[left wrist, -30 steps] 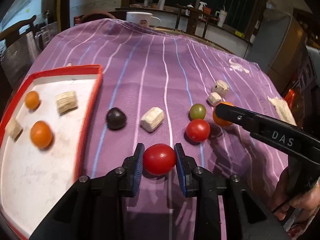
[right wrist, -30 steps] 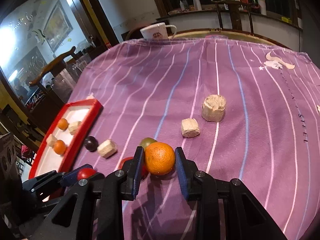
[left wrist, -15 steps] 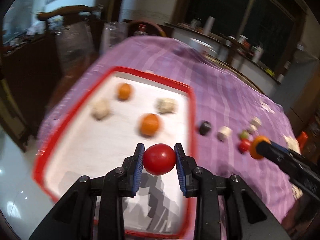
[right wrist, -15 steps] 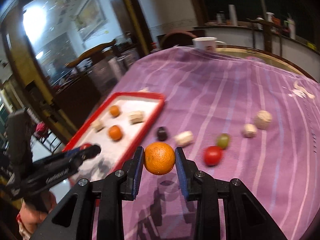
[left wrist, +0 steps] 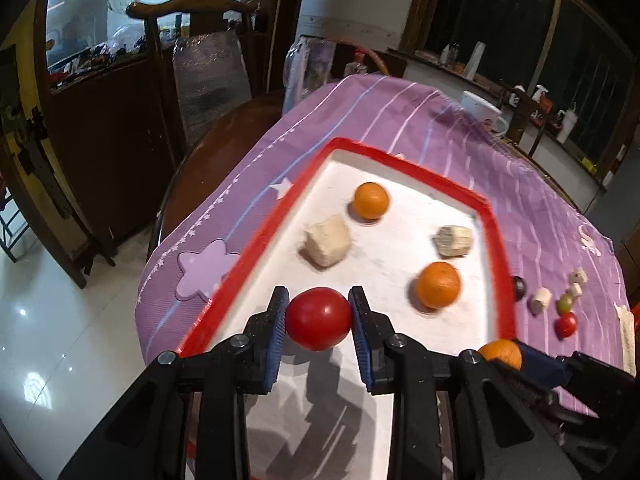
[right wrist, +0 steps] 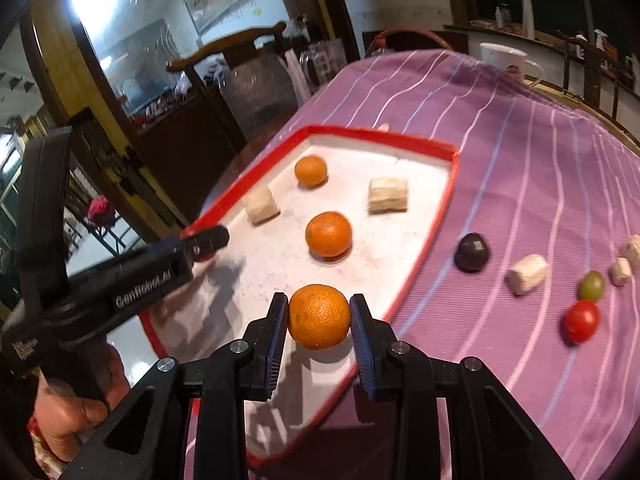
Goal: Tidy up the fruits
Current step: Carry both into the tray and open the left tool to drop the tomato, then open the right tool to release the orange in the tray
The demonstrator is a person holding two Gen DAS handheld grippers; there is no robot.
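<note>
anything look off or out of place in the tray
Yes: two pale porous chunks lie in the red-rimmed tray among the oranges. They don't look like fruit. Nothing spilled or damaged.

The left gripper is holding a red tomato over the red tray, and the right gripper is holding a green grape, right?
Not quite. The left gripper does hold the red tomato over the red tray, but the right gripper holds an orange, as the right wrist view shows. The green grape lies on the purple cloth, beside another tomato.
</note>
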